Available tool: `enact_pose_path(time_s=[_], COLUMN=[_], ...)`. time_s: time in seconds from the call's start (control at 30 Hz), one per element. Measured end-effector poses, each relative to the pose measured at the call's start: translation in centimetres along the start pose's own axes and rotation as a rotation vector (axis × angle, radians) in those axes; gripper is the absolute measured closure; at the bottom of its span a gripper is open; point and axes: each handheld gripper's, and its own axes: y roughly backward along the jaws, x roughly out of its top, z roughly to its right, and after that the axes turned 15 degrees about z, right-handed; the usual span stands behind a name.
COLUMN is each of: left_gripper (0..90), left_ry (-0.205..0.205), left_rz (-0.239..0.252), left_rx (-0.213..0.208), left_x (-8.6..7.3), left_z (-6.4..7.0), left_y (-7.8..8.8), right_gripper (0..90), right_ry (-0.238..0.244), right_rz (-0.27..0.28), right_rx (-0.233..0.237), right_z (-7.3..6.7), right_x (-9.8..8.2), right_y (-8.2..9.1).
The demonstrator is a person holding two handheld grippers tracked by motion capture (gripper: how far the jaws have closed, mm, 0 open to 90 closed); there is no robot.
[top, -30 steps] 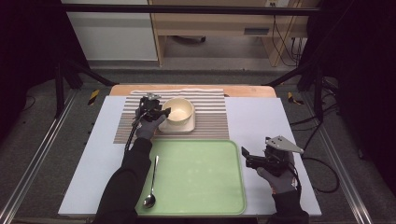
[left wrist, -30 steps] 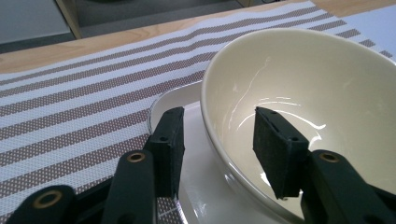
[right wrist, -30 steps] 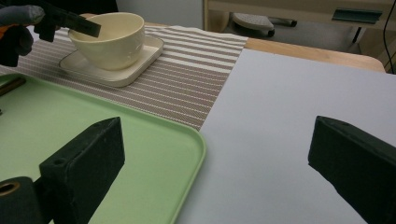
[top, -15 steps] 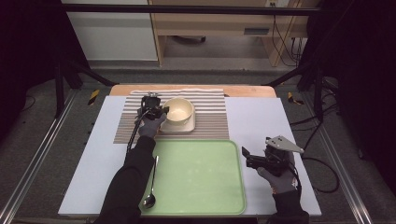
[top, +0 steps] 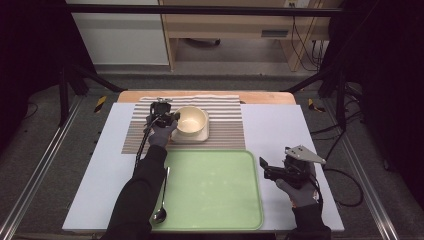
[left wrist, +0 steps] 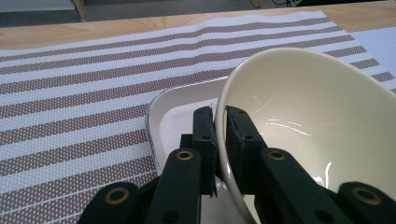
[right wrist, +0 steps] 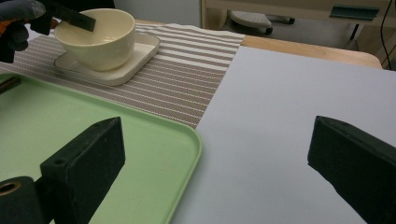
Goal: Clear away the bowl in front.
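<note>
In the high view the person's left forearm covers part of the metal spoon (top: 162, 200), so we see its round end near the front edge of the table (top: 100, 150) and a piece of its handle beside the left rim of the green tray (top: 210, 192). The person's arms are cut off by the bottom of that view. In the left gripper view the near part of the cream bowl (left wrist: 303, 130) is hidden behind the black jaws, and the bowl leaves the picture at the right.

The bowl stands on a small square white plate (top: 200, 136), which lies on the striped placemat (top: 225, 125) at the back edge of the table, a little left of the middle. We see nothing inside the bowl; its inner wall is bare and shiny. The tray, at the front edge, carries nothing either.

The left gripper (left wrist: 219, 119) has just been closing its jaws, and now they pinch the left rim of the bowl, one jaw outside and one inside. The right gripper (top: 264, 169) rests over the bare table just beside the right rim of the tray, jaws spread wide with nothing between them.
</note>
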Motion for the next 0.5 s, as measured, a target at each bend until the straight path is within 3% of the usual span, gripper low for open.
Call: enact_pose_path(time_s=[0.13, 0.5], left_gripper=[82.0, 82.1], left_ry=[-0.015, 0.002], left_rz=[0.005, 0.080], left_rx=[0.005, -0.037], left_x=[0.3, 2.4], left_z=[0.2, 0.6], left_y=[0.5, 3.3], right_gripper=[4.1, 4.1], right_ry=[0.003, 0.003], right_rz=[0.003, 0.009], right_rx=[-0.003, -0.003], right_z=[0.1, 0.0], right_x=[0.0, 0.2], right_y=[0.0, 0.2])
